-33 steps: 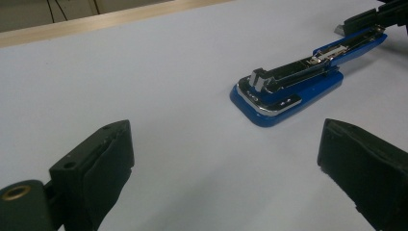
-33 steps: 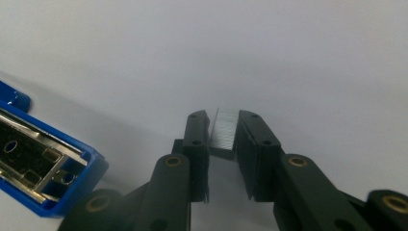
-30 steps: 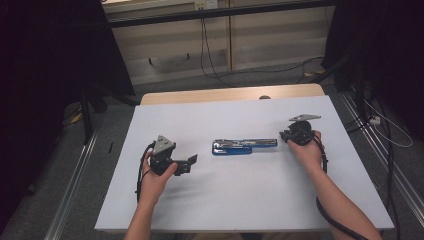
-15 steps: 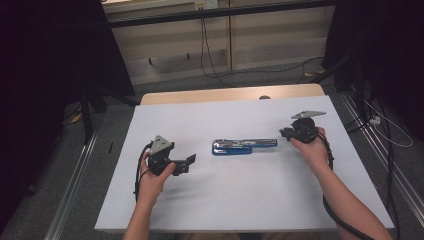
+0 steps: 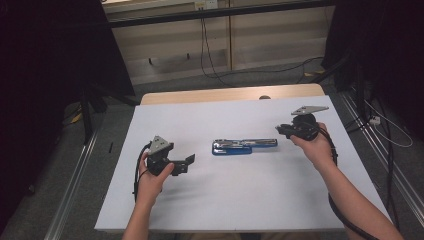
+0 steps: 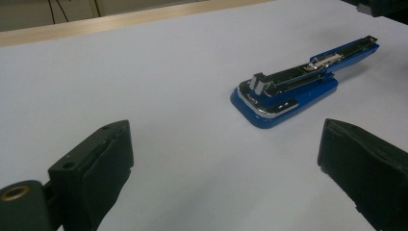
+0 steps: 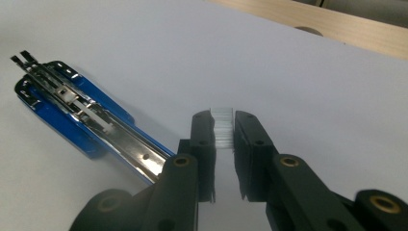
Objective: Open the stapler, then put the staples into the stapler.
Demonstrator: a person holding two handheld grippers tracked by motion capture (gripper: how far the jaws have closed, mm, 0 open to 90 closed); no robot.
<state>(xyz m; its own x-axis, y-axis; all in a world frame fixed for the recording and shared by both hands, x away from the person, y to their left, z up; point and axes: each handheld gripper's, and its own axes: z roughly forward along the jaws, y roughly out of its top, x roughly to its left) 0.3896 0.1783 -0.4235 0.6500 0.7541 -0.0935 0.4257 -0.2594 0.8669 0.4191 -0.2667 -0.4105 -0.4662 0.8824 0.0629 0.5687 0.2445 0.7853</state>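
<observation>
A blue stapler (image 5: pixel 240 145) lies opened flat in the middle of the white table (image 5: pixel 235 200), its metal staple channel exposed (image 6: pixel 288 91) (image 7: pixel 82 120). My right gripper (image 5: pixel 281 129) hovers just right of the stapler's far end, shut on a small strip of staples (image 7: pixel 223 127) pinched between its jaws. My left gripper (image 5: pixel 189 163) rests on the table to the left of the stapler, jaws wide open with nothing between them (image 6: pixel 226 159). The stapler sits some way ahead of the left jaws.
The white sheet covers a wooden tabletop whose bare strip (image 5: pixel 225 94) runs along the far edge. Cables (image 5: pixel 215 60) trail on the floor beyond the table. Metal rails (image 5: pixel 75 180) run along both sides.
My right gripper has lifted and drawn a little to the right, away from the stapler's end. The left gripper and the stapler have stayed put.
</observation>
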